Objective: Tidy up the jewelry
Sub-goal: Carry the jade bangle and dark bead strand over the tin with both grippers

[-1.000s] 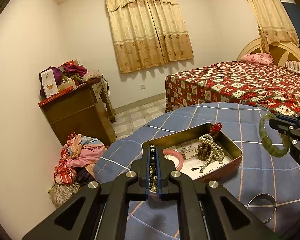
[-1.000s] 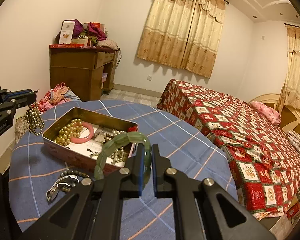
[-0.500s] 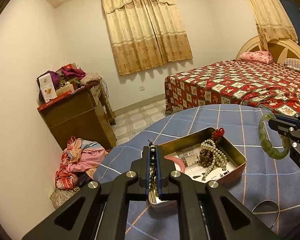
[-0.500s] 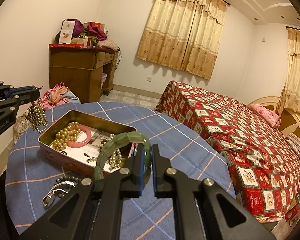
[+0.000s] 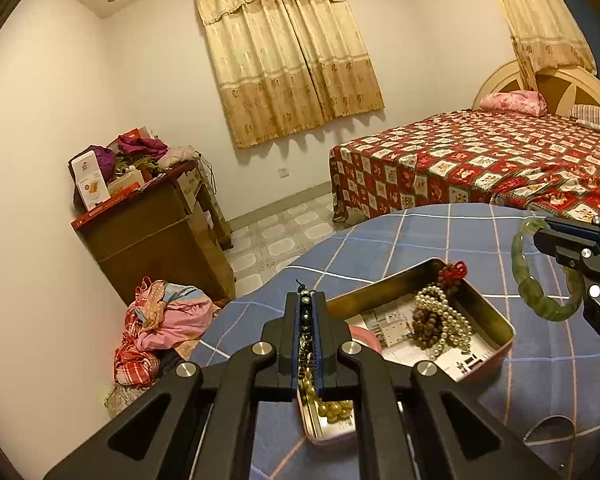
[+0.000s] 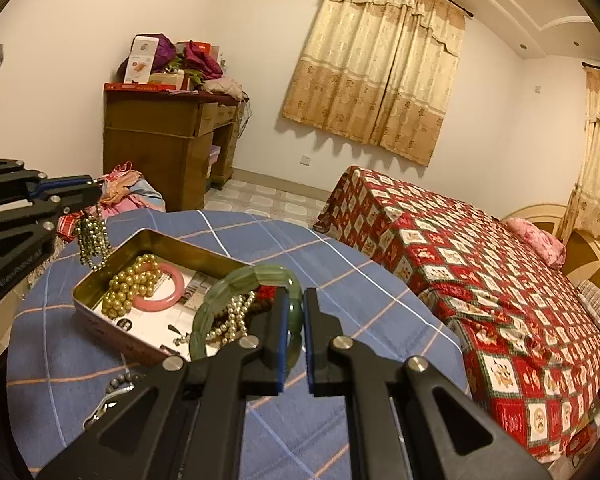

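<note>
On the table [image 6: 380, 300], under its blue checked cloth, we find an open metal tin [image 6: 140, 240] serving as the collecting point for the jewelry. It already holds a gold bead strand [image 6: 134, 284], a pink bangle [image 6: 172, 288] and a heap of pearl and brown beads [image 5: 440, 320].

Left tool [image 5: 309, 300]: jaws pressed together, pinching a strand of dark metallic beads [image 6: 92, 240]. In the right wrist view the strand hangs free from the tips, just outside the tin's wall at about 10 o'clock of the tin, and clear of the cloth.

Right tool [image 6: 294, 312]: jaws nearly closed, pinching a green stone bangle [image 6: 244, 280] by its rim. The ring stands out to the left of the tips and hangs above the tin's near side, around 5 o'clock, not touching the contents.

Two further pieces, a dark bead bracelet [image 6: 120, 380] and a metal bangle [image 5: 548, 428], lie on the cloth outside the tin at roughly 6 o'clock.

We judge the step in hand to be carriage: both pieces lifted, neither deposited. The next move calls for each piece to be brought over a free patch of the tin floor, lowered until it rests, and only then released. The hanging strand must clear the wall first. The bangle is rigid and may roll if dropped from height.
</note>
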The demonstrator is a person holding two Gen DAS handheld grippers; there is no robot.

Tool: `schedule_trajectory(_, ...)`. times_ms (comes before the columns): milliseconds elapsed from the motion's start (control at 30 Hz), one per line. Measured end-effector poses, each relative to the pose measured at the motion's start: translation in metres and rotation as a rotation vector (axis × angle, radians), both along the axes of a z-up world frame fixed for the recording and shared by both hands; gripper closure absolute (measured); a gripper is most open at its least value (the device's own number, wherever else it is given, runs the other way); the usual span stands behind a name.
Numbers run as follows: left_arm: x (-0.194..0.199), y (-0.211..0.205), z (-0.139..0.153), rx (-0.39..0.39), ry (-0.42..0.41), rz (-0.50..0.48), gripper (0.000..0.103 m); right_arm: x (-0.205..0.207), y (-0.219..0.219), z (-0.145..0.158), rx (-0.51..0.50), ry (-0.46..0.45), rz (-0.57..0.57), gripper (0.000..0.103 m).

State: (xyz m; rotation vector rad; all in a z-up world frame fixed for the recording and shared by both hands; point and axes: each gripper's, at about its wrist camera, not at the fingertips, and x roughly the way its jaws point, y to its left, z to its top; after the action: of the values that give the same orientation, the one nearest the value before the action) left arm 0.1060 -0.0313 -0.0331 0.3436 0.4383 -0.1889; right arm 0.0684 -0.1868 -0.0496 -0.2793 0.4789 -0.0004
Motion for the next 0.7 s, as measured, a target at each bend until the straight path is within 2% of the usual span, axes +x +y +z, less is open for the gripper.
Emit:
schedule_trajectory(300, 0.031, -0.009, -0.008, 0.027, 0.04, -0.008, 0.099, 0.029, 0.009, -0.007, 0.0, 0.04, 0.028, 0.094)
schedule_trajectory(700, 0.062, -0.013, -0.037, 0.053, 0.116, 0.008, 0.099, 0.064, 0.016, -0.027, -0.001, 0.11, 0.034, 0.094)
